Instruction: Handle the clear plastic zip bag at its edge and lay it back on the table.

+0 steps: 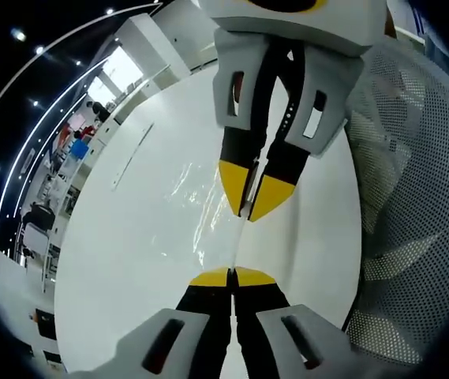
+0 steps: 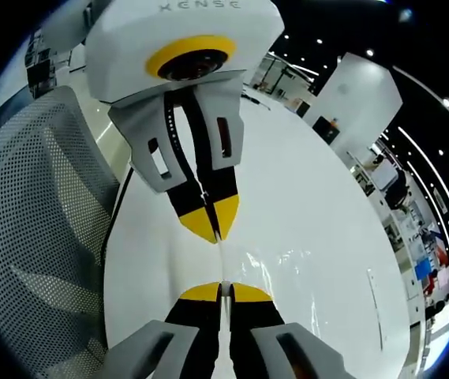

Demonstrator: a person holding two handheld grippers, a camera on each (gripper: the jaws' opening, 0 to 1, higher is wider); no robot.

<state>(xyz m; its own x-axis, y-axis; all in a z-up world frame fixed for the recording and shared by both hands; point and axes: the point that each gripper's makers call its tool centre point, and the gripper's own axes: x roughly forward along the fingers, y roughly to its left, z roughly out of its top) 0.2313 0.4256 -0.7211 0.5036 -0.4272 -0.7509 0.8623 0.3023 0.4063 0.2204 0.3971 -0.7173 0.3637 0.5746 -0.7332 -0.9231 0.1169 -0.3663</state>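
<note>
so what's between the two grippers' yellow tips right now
A short stretch of the clear zip bag, pulled taut between the left gripper and the right gripper. The right gripper view shows the same, above the white table.

A: The table (image 1: pixel 137 229) is a smooth, glossy white top that mirrors the ceiling lights. The zip bag (image 1: pixel 208 201) on it is thin clear plastic, crinkled and shiny.

B: The chair (image 2: pixel 35 229) at nine o'clock in the right gripper view?

A: Grey perforated mesh, matt, possibly fabric. The left gripper (image 1: pixel 233 278) and right gripper (image 2: pixel 221 292) have matt white plastic shells, black fingers and yellow tips with a dull, rubbery look.
</note>
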